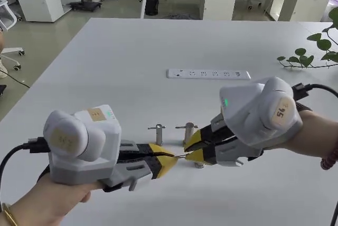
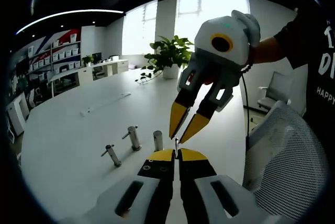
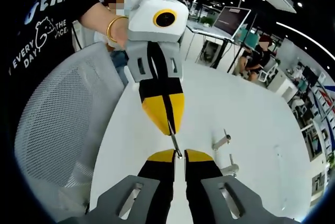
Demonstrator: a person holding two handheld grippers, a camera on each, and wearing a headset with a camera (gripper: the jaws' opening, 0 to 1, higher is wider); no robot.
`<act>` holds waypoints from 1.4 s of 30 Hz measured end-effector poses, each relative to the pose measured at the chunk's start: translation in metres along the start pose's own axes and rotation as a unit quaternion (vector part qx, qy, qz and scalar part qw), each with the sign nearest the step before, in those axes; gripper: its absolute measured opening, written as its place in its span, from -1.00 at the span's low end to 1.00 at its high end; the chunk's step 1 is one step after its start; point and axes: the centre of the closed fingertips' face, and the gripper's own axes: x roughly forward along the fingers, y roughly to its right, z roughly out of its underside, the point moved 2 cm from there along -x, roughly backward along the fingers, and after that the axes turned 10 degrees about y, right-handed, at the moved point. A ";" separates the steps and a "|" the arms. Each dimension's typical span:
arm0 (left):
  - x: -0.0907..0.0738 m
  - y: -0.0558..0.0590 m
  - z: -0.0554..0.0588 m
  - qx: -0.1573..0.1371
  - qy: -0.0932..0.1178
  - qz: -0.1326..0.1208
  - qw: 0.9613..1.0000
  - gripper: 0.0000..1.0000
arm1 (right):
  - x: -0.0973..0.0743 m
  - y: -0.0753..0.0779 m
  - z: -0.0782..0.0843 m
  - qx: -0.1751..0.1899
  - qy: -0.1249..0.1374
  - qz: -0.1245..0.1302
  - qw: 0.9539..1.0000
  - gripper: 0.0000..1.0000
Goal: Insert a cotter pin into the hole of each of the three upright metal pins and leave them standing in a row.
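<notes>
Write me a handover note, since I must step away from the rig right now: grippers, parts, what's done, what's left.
Left gripper: shut on a cotter pin, held out between the two grippers.
Right gripper: open, jaws either side of the cotter pin's free end, not clamped.
Parts: three metal pins stand in a row on the table.
Done: the far pin and the middle pin seem to carry a crosspiece, though it is too small to be sure.
Left: the near pin looks bare; it probably takes the held cotter pin. Keep the row upright.
</notes>
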 end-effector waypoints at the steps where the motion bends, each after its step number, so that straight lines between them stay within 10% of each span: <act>1: 0.000 0.001 0.001 0.004 -0.002 0.003 1.000 -1.00 | 0.000 -0.002 0.002 0.003 -0.001 -0.004 1.000 -0.98; 25: 0.001 0.026 0.005 0.040 -0.014 0.078 0.996 -1.00 | 0.003 -0.034 0.009 0.014 -0.006 -0.091 0.996 -1.00; 39: 0.002 0.025 0.006 0.024 -0.009 0.062 0.998 -0.98 | 0.002 -0.031 0.010 -0.024 -0.030 -0.078 0.996 -1.00; 42: 0.003 0.022 0.005 -0.019 -0.003 0.041 0.999 -0.97 | 0.001 -0.029 0.010 -0.025 -0.033 -0.073 0.996 -1.00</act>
